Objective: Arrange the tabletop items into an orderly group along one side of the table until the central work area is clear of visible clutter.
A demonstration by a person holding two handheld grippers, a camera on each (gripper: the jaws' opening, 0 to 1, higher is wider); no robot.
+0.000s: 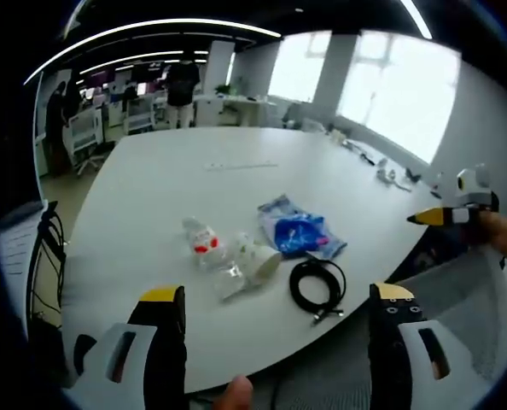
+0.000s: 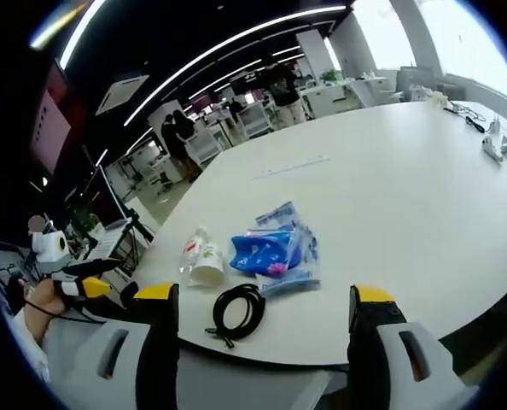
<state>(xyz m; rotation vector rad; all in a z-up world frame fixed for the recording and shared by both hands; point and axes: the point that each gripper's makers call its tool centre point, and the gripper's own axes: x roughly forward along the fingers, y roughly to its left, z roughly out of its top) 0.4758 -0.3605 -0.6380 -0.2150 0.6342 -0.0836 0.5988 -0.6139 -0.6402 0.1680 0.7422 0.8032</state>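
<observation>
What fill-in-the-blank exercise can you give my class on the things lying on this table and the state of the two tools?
1. The coiled cable is ____ in colour.
2. The crinkled packet beside the cable is mainly ____.
3. The white cup lies on its ____, next to the clear plastic bottle.
4. The jaws of the left tool and the right tool stand ____, with nothing held.

Missing words: black; blue; side; open
</observation>
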